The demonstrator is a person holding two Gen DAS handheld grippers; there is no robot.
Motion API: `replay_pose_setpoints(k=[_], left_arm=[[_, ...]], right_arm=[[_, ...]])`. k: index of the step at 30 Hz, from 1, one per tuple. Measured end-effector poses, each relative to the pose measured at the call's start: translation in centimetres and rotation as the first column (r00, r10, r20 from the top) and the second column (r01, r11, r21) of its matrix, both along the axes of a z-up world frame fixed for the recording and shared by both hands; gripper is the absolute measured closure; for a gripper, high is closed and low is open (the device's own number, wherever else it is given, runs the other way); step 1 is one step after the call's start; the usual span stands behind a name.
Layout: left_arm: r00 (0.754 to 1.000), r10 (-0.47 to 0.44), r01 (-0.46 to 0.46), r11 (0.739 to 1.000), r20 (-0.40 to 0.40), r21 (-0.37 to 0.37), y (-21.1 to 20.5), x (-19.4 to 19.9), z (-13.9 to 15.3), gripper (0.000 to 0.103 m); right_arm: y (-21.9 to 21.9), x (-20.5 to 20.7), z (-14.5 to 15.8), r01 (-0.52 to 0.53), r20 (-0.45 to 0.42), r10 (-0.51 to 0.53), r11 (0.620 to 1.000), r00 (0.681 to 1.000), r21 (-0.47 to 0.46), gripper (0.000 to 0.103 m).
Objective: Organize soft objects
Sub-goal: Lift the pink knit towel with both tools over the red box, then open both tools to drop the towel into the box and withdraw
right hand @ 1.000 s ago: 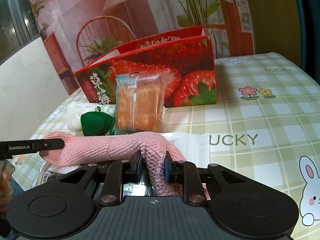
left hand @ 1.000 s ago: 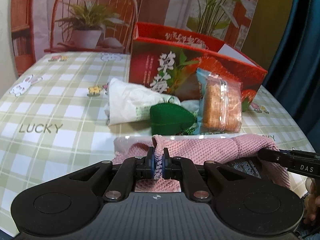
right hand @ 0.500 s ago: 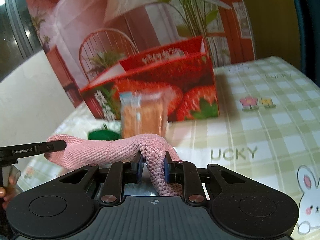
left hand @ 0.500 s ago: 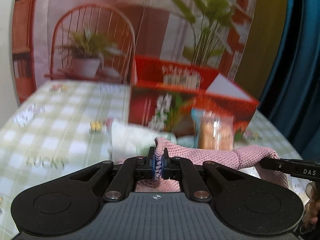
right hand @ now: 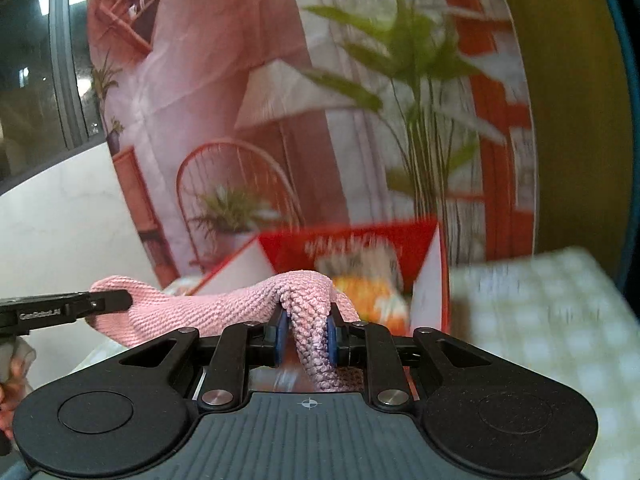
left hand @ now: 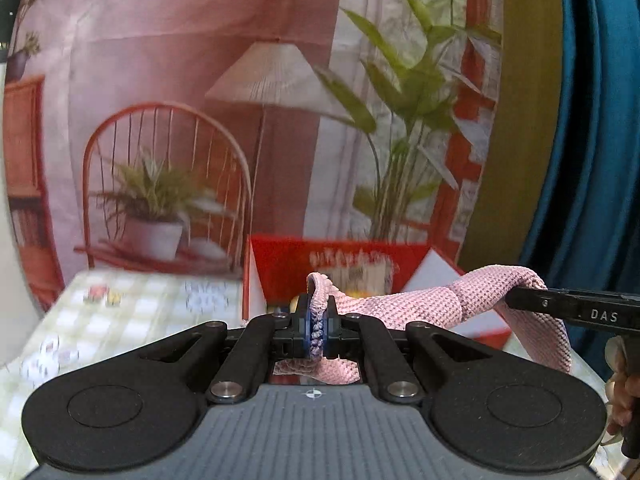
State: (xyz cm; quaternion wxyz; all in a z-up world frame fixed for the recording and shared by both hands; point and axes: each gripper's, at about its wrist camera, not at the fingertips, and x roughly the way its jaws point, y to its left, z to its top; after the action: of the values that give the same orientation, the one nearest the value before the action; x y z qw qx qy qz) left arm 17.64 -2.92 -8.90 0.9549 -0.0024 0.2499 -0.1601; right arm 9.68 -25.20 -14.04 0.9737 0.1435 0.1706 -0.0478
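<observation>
A pink knitted cloth (left hand: 424, 304) hangs stretched in the air between my two grippers. My left gripper (left hand: 317, 330) is shut on one thin edge of it. My right gripper (right hand: 306, 336) is shut on a thicker bunched fold of the pink cloth (right hand: 224, 300). Each view shows the other gripper's black finger at the cloth's far end: the right one (left hand: 576, 310) in the left wrist view, the left one (right hand: 68, 306) in the right wrist view. Behind the cloth stands the open red strawberry box (left hand: 280, 264), with blurred packets inside (right hand: 372, 280).
The green-checked tablecloth (left hand: 132, 304) (right hand: 552, 320) spreads to both sides of the box. A printed backdrop with a chair, lamp and plants (left hand: 240, 120) stands behind the table. A blue curtain (left hand: 592, 120) hangs at the right. A hand (left hand: 620, 396) grips the right tool.
Both grippers have risen with the pink cloth, lifting it off the table. The bread packet, green pouch and white bag have dropped out of view below; the box's open top now shows.
</observation>
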Motion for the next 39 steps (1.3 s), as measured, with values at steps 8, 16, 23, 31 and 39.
replay_pose_setpoints(k=[8,16,23,31,39], left_arm=[[0.998,0.04,-0.04,0.999,-0.041,0.01,-1.2,7.6,-1.1,0.097],[0.989,0.05,-0.042,0.997,-0.139,0.059,-1.6,12.6,-4.3,0.097],[0.982,0.027,-0.009,0.995,-0.187,0.097,-2.9,14.2,-6.4,0.097],[0.984,0.011,0.01,0.993,-0.179,0.114,-3.6,14.0,-6.8,0.093],[0.997,0.04,-0.034,0.995,-0.073,0.09,-2.6,11.5,-4.6,0.016]], right_arm=[[-2.6,8.5,-0.2,0.043,-0.054,-0.042,0.999,0.998,0.024,0.086],[-4.1,15.4,-2.6,0.076,-0.187,-0.074,0.997,0.98,0.002,0.086],[-4.2,17.9,-4.3,0.063,-0.293,-0.075,0.997,0.953,-0.05,0.086],[-4.3,17.7,-4.6,0.092,-0.311,-0.115,0.992,0.943,-0.09,0.073],[-3.5,15.2,-2.9,0.115,-0.232,-0.146,0.983,0.962,-0.144,0.033]])
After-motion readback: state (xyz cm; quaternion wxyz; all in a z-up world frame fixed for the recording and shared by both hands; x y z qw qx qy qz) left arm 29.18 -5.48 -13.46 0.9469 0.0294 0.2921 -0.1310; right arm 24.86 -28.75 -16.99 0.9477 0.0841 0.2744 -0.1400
